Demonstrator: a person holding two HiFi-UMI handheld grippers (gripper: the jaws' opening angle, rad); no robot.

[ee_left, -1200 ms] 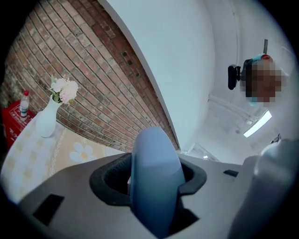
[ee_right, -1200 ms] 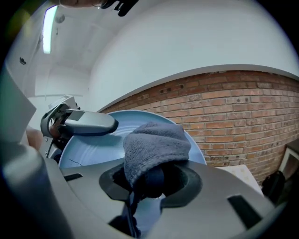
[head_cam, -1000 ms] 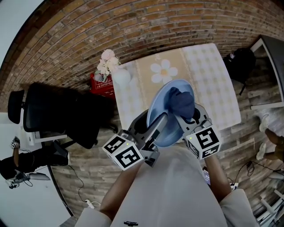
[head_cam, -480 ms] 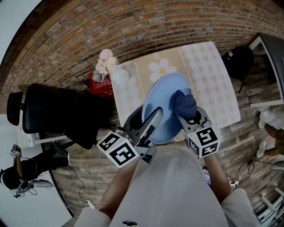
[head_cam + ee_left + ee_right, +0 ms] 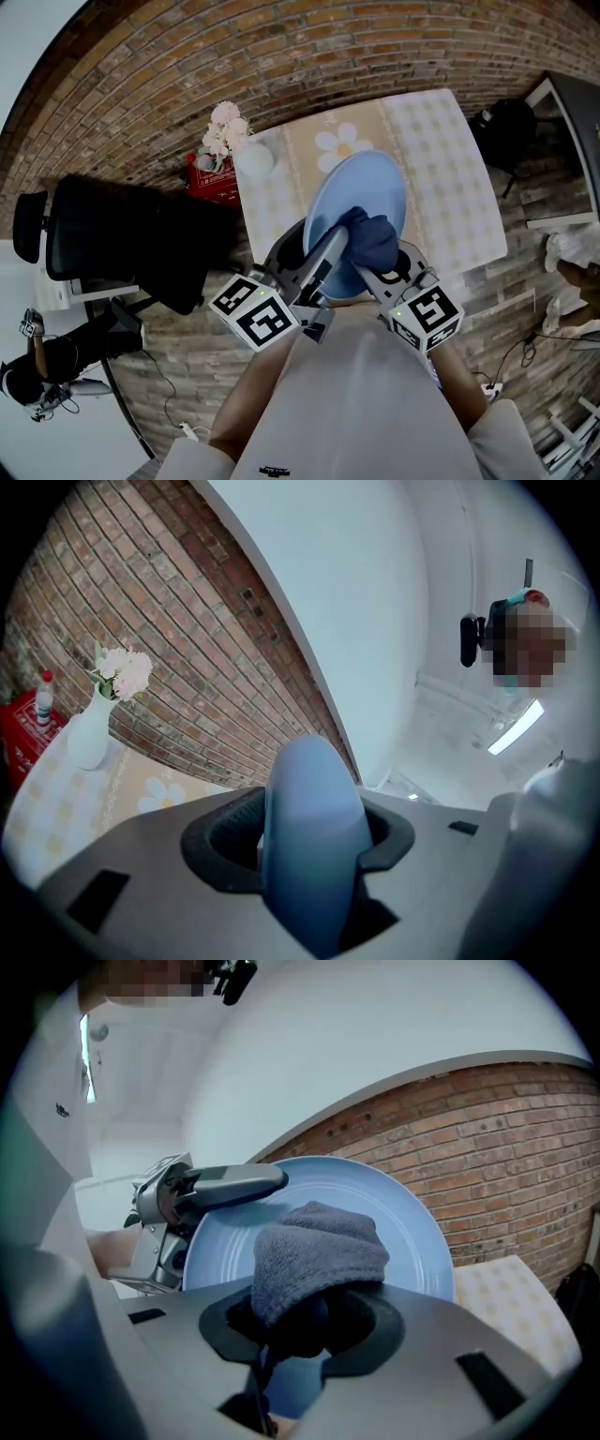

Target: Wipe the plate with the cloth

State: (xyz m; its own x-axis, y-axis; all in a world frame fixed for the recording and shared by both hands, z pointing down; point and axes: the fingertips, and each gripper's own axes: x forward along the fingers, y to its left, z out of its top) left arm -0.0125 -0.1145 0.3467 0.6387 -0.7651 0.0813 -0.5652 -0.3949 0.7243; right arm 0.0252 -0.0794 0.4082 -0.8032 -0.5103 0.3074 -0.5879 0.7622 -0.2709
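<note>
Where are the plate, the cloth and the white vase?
plate (image 5: 367, 187): head view, on its bare upper face.
cloth (image 5: 319, 1251): right gripper view, middle of the bunched fold.
white vase (image 5: 87, 740): left gripper view, on its body.

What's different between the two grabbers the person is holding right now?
The left gripper's jaws are shut on the rim of the light blue plate, holding it up at a tilt. The right gripper's jaws are shut on a bunched dark blue cloth. The left gripper grips the plate at its near edge, while the right gripper holds its cloth against the plate's face. Both are closed on something, and both work on the same plate.
</note>
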